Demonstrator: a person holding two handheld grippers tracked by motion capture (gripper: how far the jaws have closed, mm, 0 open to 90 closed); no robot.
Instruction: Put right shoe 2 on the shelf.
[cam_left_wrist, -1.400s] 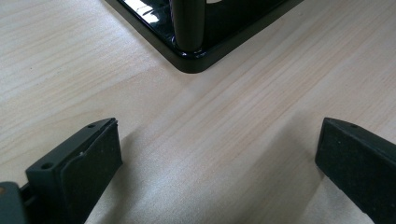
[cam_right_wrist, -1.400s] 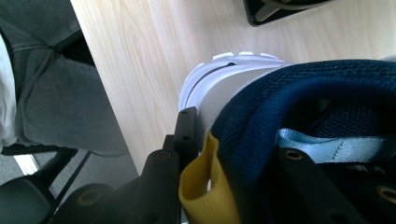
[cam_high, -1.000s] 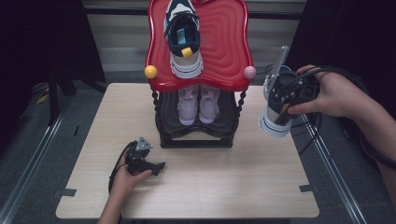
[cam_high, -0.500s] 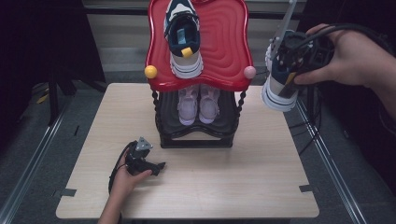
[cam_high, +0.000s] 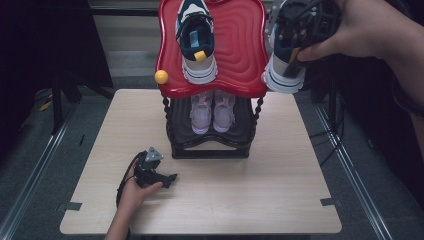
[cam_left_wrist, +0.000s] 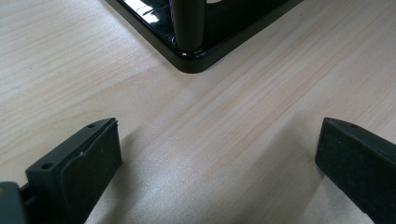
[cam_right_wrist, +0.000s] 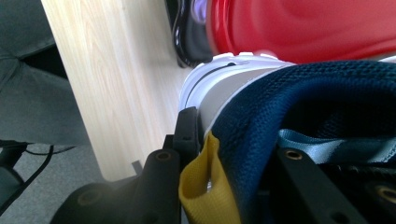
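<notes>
A navy and white sneaker (cam_high: 285, 67) hangs beside the right edge of the red top shelf (cam_high: 240, 45), toe down. My right gripper (cam_high: 295, 42) is shut on its heel collar. In the right gripper view the jaws of that gripper (cam_right_wrist: 233, 154) clamp the navy collar (cam_right_wrist: 299, 88) beside a yellow pull tab (cam_right_wrist: 205, 186). A matching sneaker (cam_high: 196, 45) lies on the red shelf. A pale lilac pair (cam_high: 212, 110) stands on the black lower shelf. My left gripper (cam_high: 162, 174) rests open on the wooden table (cam_high: 260, 190), its jaws wide over bare wood in front of the rack's base corner (cam_left_wrist: 191, 58).
A yellow ball (cam_high: 161, 76) caps the rack's left post. The black rack base (cam_high: 210, 150) stands mid-table. Metal rails (cam_high: 350, 170) run along both sides of the table, and cables (cam_high: 330, 150) lie on the floor at the right.
My right hand has lifted the sneaker from beside the rack's lower shelf up to the level of the red top shelf. The left hand and its gripper have stayed put.
</notes>
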